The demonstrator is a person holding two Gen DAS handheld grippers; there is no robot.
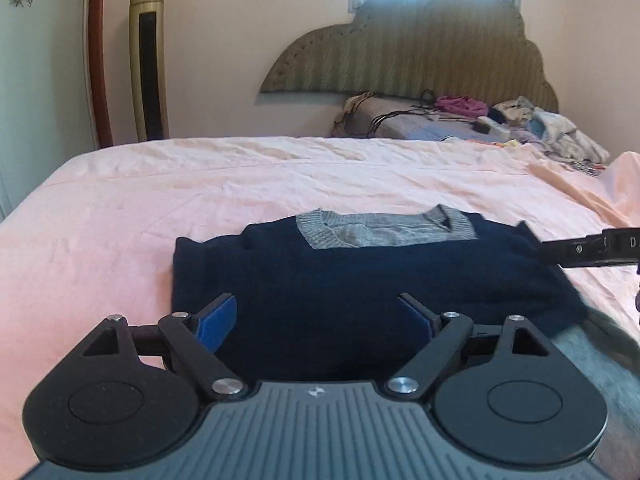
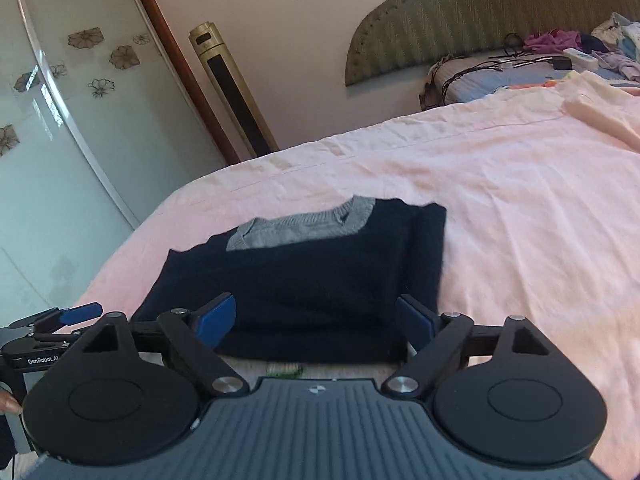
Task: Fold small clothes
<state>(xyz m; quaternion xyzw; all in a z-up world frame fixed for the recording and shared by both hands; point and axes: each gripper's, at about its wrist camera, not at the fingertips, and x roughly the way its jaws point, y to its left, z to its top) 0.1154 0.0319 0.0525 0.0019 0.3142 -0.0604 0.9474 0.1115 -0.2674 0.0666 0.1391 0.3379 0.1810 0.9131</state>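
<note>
A small navy sweater point(image 1: 360, 276) with a grey knit collar point(image 1: 384, 230) lies folded into a rectangle on the pink bed sheet point(image 1: 200, 200). It also shows in the right wrist view point(image 2: 312, 276). My left gripper point(image 1: 318, 316) is open and empty, its blue pads hovering over the sweater's near edge. My right gripper point(image 2: 318, 318) is open and empty, over the sweater's near edge. One right finger point(image 1: 588, 250) shows at the sweater's right side in the left wrist view. The left gripper's fingertips point(image 2: 78, 314) show at far left in the right wrist view.
A padded headboard point(image 1: 420, 52) stands at the far end, with a pile of clothes and cables point(image 1: 520, 120) on a blue-grey pillow area. A gold tower fan point(image 1: 148, 60) stands against the wall on the left. A glass wardrobe door point(image 2: 60, 120) is beside the bed.
</note>
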